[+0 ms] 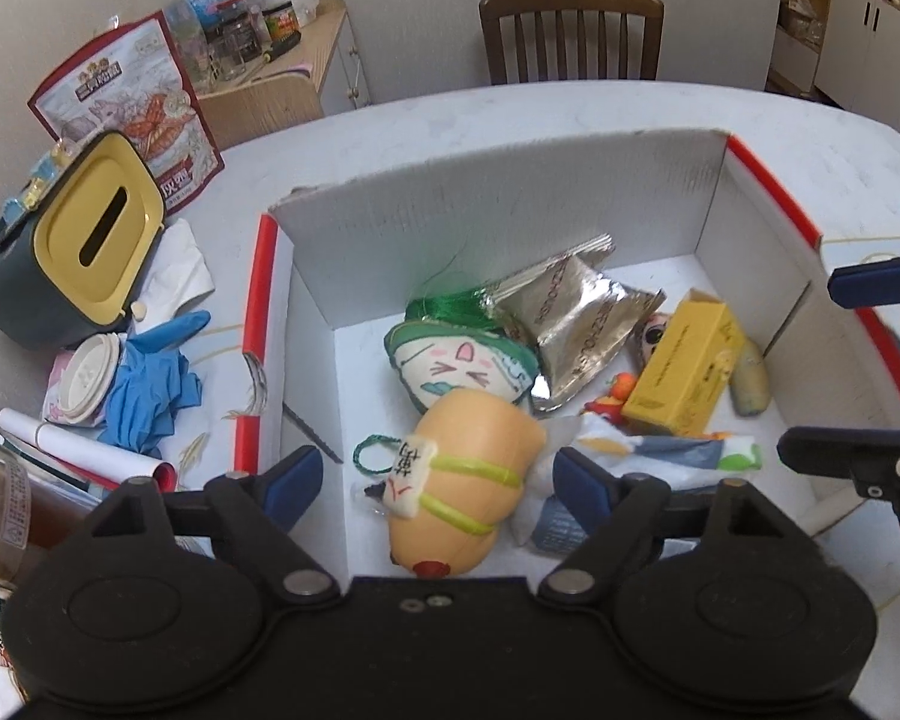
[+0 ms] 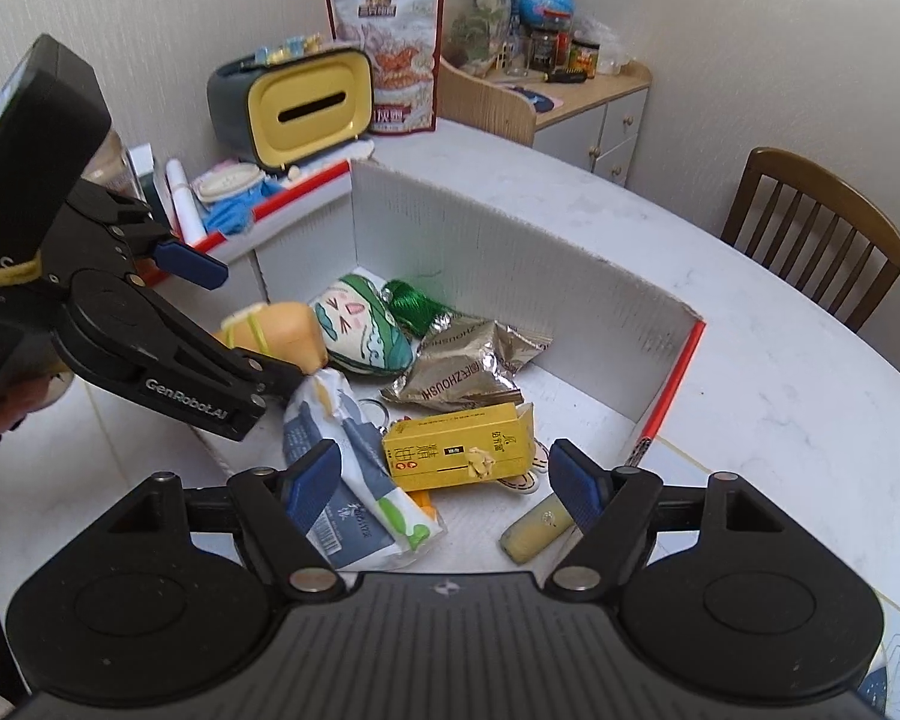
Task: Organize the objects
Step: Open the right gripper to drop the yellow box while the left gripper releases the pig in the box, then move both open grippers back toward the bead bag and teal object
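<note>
we see left gripper [image 1: 435, 480] spread wide, empty, above the orange plush [image 1: 465, 480] in the white box [image 1: 498, 198], right gripper [image 2: 444, 480] likewise released, yellow carton [image 2: 459, 450] just ahead between its fingers

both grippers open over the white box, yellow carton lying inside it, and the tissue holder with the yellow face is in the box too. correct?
One error: the tissue holder is not in the white box; the right wrist view shows it on the table outside, beyond the box's far wall. The rest holds: the left gripper and right gripper are open, and the yellow carton lies inside the box.
</note>
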Demonstrator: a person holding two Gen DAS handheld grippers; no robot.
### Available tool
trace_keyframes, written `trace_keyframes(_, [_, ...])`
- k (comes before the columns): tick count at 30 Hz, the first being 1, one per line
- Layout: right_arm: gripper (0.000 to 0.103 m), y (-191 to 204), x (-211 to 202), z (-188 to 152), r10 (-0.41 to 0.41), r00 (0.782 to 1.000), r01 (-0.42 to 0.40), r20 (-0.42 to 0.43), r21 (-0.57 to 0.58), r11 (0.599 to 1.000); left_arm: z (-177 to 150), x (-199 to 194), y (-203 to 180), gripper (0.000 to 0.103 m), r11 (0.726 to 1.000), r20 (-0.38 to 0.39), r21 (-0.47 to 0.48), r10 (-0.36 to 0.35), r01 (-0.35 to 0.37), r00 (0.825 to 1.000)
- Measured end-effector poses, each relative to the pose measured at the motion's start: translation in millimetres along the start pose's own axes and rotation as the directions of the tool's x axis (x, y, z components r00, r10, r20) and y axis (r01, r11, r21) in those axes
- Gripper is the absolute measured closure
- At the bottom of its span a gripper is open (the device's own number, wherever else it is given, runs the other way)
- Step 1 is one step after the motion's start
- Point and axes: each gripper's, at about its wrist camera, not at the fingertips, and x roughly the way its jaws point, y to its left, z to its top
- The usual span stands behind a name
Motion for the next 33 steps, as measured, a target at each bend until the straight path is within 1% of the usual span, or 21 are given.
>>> trace_keyframes(11, [0.025,-8.8,-51.3,-5.3,0.013,0.993,-0.022,0.115,0.079,0.997,6.6,-37.6,-16.1,0.016,0.999,0.076,-0.018,-0.036,0.037,0.996])
trace_keyframes(14, [0.025,-14.0,-64.7,-8.6,0.018,0.99,-0.033,0.142,0.108,0.994,8.8,-47.5,-21.4,0.012,0.999,0.097,-0.026,-0.04,0.043,0.994])
trace_keyframes(19, [0.023,-21.3,-88.3,-18.6,0.02,0.983,-0.047,0.182,0.144,0.988,12.2,-62.3,-32.3,0.009,0.997,0.127,-0.033,-0.059,0.063,0.99])
trace_keyframes(21, [0.02,-25.0,-98.1,-23.6,0.02,0.98,-0.052,0.199,0.157,0.986,13.0,-67.9,-37.8,0.007,0.997,0.14,-0.031,-0.067,0.072,0.988])
trace_keyframes(24, [0.019,-31.6,-112.8,-32.6,0.012,0.976,-0.052,0.219,0.178,0.983,14.3,-75.6,-47.9,0.006,0.996,0.158,-0.029,-0.079,0.085,0.984])
trace_keyframes(27, [0.019,-40.0,-124.9,-42.1,-0.004,0.973,-0.045,0.229,0.209,0.977,16.4,-80.1,-59.3,0.001,0.994,0.169,-0.025,-0.097,0.102,0.981])
trace_keyframes(31, [0.018,-55.8,-139.4,-57.5,-0.035,0.971,-0.028,0.236,0.259,0.966,20.5,-85.0,-76.6,0.001,0.992,0.185,-0.009,-0.12,0.124,0.975])
trace_keyframes(33, [0.015,-65.9,-145.7,-66.0,-0.047,0.971,-0.021,0.233,0.283,0.959,22.5,-86.4,-86.0,0.001,0.991,0.19,-0.005,-0.133,0.137,0.973])
